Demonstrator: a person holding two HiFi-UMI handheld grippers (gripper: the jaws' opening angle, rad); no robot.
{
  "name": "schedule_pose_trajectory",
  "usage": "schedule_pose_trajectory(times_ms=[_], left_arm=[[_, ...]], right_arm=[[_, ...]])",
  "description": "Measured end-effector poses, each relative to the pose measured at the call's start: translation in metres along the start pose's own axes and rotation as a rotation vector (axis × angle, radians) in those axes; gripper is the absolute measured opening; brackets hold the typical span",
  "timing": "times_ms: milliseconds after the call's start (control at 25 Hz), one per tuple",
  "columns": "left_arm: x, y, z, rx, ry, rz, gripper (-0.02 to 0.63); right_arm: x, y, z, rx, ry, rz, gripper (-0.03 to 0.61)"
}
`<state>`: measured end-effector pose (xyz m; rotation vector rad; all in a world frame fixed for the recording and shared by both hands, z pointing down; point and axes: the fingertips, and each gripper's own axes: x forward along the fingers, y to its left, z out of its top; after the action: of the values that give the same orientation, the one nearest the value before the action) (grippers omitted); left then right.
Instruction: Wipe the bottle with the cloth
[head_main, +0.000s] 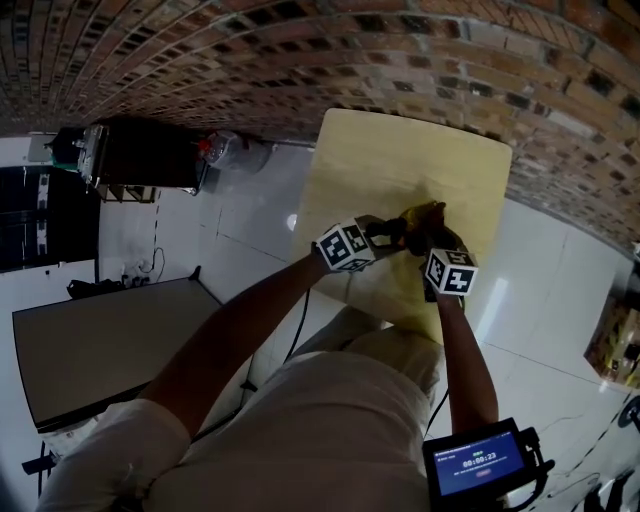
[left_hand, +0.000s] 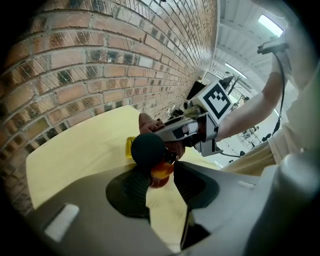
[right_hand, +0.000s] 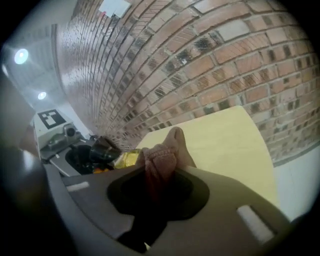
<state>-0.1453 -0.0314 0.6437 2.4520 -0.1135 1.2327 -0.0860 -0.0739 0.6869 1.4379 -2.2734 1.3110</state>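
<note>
A small bottle of orange liquid, with a black cap and a yellow label, is held over the pale yellow table. My left gripper is shut on its body. The right gripper is shut on a pinkish-brown cloth. It holds the cloth against the far side of the bottle. In the head view both grippers meet above the table's near part: the left gripper, the right gripper, and the cloth bunched between them. Most of the bottle is hidden there.
A brick wall runs behind the table. A dark table stands on the white tiled floor to the left, with dark equipment beyond it. A small screen sits at the lower right.
</note>
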Motion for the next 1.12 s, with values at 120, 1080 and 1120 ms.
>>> schedule_pose_trajectory(times_ms=[120, 1080, 1120], left_arm=[[0.001, -0.001, -0.001, -0.014, -0.025, 0.018, 0.163], [-0.001, -0.001, -0.005, 0.031, -0.02, -0.022, 0.166], [-0.002, -0.001, -0.004, 0.032, -0.018, -0.024, 0.164]], right_arm=[[0.008, 0.001, -0.034, 0.025, 0.102, -0.001, 0.067], [-0.015, 0.047, -0.015, 0.012, 0.173, 0.394, 0.066], [-0.009, 0.046, -0.019, 0.005, 0.191, 0.381, 0.066]])
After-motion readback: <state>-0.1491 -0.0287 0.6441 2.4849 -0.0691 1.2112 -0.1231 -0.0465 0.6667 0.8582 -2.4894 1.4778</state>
